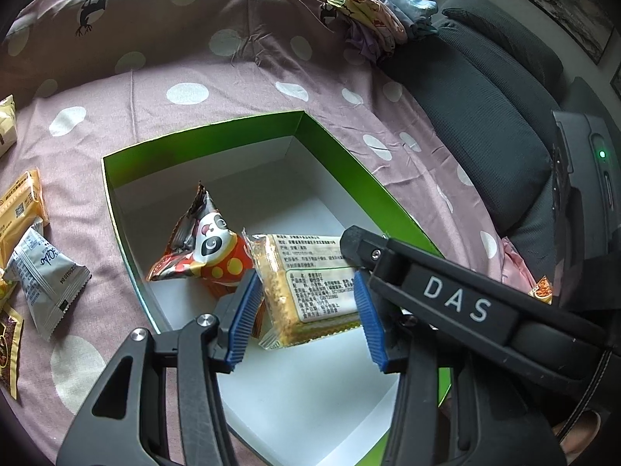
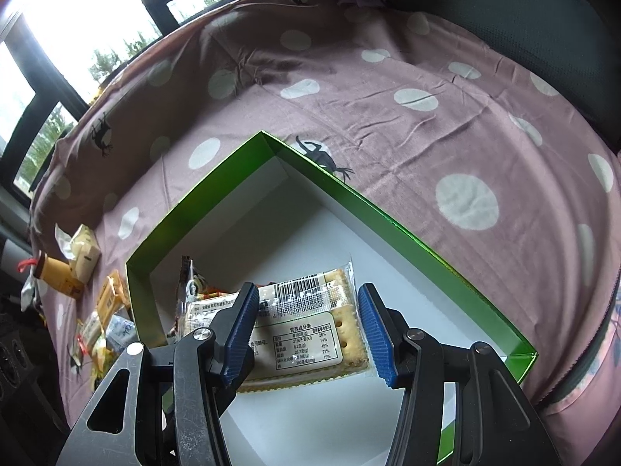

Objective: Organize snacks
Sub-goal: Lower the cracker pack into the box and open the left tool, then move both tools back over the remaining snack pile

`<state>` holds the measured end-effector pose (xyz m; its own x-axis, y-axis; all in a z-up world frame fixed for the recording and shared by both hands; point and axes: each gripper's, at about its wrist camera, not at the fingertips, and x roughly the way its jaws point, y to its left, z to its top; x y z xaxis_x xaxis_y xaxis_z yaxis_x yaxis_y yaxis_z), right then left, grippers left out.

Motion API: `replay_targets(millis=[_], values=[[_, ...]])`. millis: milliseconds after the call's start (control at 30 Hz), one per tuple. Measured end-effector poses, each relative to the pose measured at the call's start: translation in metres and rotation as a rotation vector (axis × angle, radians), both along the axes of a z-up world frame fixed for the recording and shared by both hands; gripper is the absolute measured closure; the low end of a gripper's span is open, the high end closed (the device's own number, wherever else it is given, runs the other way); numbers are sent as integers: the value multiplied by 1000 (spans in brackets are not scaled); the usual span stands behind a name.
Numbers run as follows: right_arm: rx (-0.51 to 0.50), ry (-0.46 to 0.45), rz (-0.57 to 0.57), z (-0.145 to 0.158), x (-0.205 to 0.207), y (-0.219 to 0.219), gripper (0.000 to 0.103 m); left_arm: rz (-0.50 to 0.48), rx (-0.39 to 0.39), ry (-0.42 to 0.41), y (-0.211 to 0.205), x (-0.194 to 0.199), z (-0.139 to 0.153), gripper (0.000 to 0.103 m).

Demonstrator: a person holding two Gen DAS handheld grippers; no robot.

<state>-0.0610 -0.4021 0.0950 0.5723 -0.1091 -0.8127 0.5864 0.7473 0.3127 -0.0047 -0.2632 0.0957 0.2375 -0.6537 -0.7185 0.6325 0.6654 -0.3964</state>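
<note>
A green box (image 1: 333, 163) (image 2: 388, 219) with a white inside lies open on the dotted cloth. In it are a red panda snack bag (image 1: 209, 248) (image 2: 189, 283) and a yellow cracker packet (image 1: 310, 291) (image 2: 302, 310). My left gripper (image 1: 306, 318) is shut on the packet across its narrow width, and the packet's near end is tilted up off the box floor. My right gripper (image 2: 310, 330) hovers open over the same packet. Its left finger lies across the packet and its right finger stands at the packet's end. One of its fingertips (image 1: 359, 246) shows at the packet's far right corner.
Several loose snack packets (image 1: 42, 272) (image 2: 93, 330) lie on the pink dotted cloth (image 1: 233, 89) left of the box. A dark padded seat (image 1: 485, 116) stands to the right. Folded clothes (image 1: 368, 11) sit at the back, and windows (image 2: 77, 19) are behind.
</note>
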Motion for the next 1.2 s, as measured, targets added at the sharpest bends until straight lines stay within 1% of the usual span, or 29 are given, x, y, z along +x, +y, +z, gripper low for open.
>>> replay_targets(millis=[300, 433, 567, 700, 767, 833, 900, 967, 1033, 1100, 1200], values=[[-4, 32, -13, -4, 2, -2, 48, -6, 11, 18, -4, 1, -4, 55], [6, 18, -7, -4, 1, -2, 48, -9, 3, 28, -5, 2, -4, 55], [4, 26, -5, -5, 2, -2, 48, -3, 11, 26, -3, 1, -4, 55], [-4, 14, -10, -2, 1, -1, 48, 13, 2, 8, 3, -1, 2, 52], [-9, 3, -18, 0, 0, -1, 48, 25, -1, -11, 10, -2, 7, 48], [-9, -7, -23, 1, 0, -2, 48, 46, -3, -37, 20, -3, 13, 43], [-17, -14, -22, 3, 0, 1, 48, 89, -3, -59, 34, -2, 19, 40], [-24, -29, -19, 7, 0, 4, 48, 150, -21, -69, 52, -2, 26, 33], [-40, -45, -6, 13, -1, 11, 48, 188, -42, -77, 71, 0, 32, 24], [-65, -66, 4, 20, 0, 20, 48, 220, -33, -85, 89, 2, 37, 21], [-75, -100, 38, 28, 4, 33, 48, 299, 0, -115, 121, 5, 41, 21]])
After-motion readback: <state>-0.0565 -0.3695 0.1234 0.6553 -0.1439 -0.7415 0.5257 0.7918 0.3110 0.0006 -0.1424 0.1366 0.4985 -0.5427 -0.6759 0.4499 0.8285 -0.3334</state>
